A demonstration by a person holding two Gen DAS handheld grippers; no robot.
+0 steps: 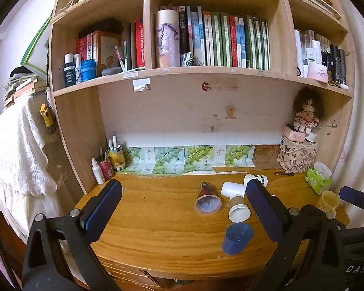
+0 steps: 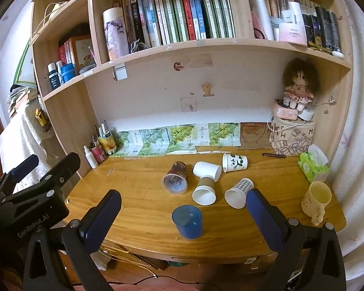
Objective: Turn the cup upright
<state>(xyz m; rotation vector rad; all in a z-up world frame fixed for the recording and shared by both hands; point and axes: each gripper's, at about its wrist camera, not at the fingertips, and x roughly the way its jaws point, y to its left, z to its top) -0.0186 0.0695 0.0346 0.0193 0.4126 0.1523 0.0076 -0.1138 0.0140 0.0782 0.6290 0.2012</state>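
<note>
Several cups lie on their sides on the wooden desk (image 2: 138, 208): a dark printed cup (image 2: 176, 178), a white cup (image 2: 207, 168), a brown-sleeved cup (image 2: 204, 190), a checked cup (image 2: 239, 191) and a panda-print cup (image 2: 235, 162). A blue cup (image 2: 188, 220) stands upright near the front edge; it also shows in the left wrist view (image 1: 237, 238). A yellow mug (image 2: 316, 197) stands upright at the right. My right gripper (image 2: 183, 208) is open and empty, above the front edge. My left gripper (image 1: 183, 208) is open and empty, back from the cups.
A green tissue pack (image 2: 313, 166), a printed bag (image 2: 292, 135) with a doll on top and a pen (image 2: 274, 155) sit at the right back. Bottles and a pen pot (image 2: 98, 152) stand at the left back. A bookshelf (image 2: 182, 46) overhangs the desk.
</note>
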